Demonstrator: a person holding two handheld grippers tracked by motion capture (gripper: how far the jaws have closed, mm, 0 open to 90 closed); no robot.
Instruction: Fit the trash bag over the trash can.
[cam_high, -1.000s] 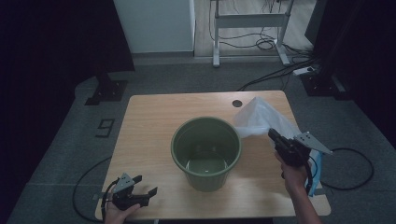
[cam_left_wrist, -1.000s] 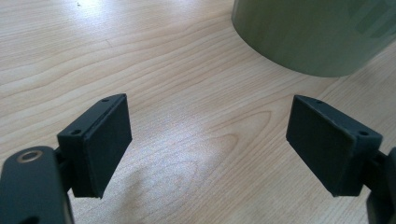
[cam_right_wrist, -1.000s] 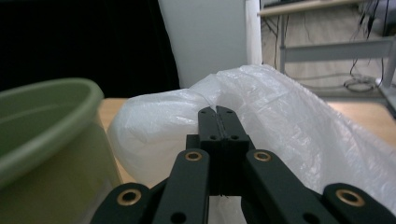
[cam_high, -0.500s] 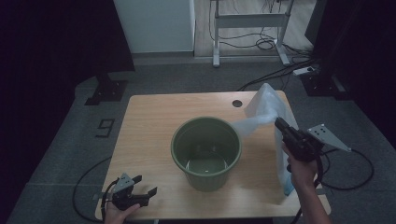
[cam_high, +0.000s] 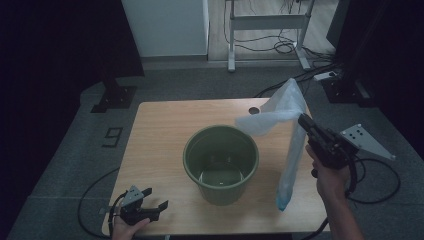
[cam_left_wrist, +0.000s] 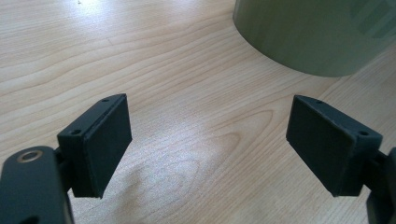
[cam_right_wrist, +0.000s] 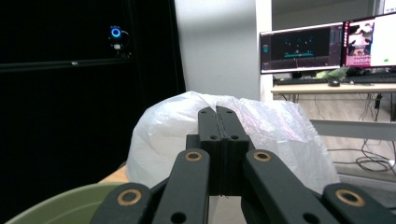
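The right tongs (cam_high: 303, 120), clamped shut on the plastic bag (cam_high: 290, 150), have lifted it off the table (cam_high: 155, 150), so it hangs beside the green bucket (cam_high: 220, 162), ready for lining. The left tongs (cam_high: 152, 200) rest open and empty, well apart from it.

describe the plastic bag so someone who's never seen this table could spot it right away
Start at the wooden table and find the green bucket standing in its middle. Just right of the bucket, the right gripper pinches a thin plastic bag that hangs off it. It is the one pale, crinkly, see-through thing here.
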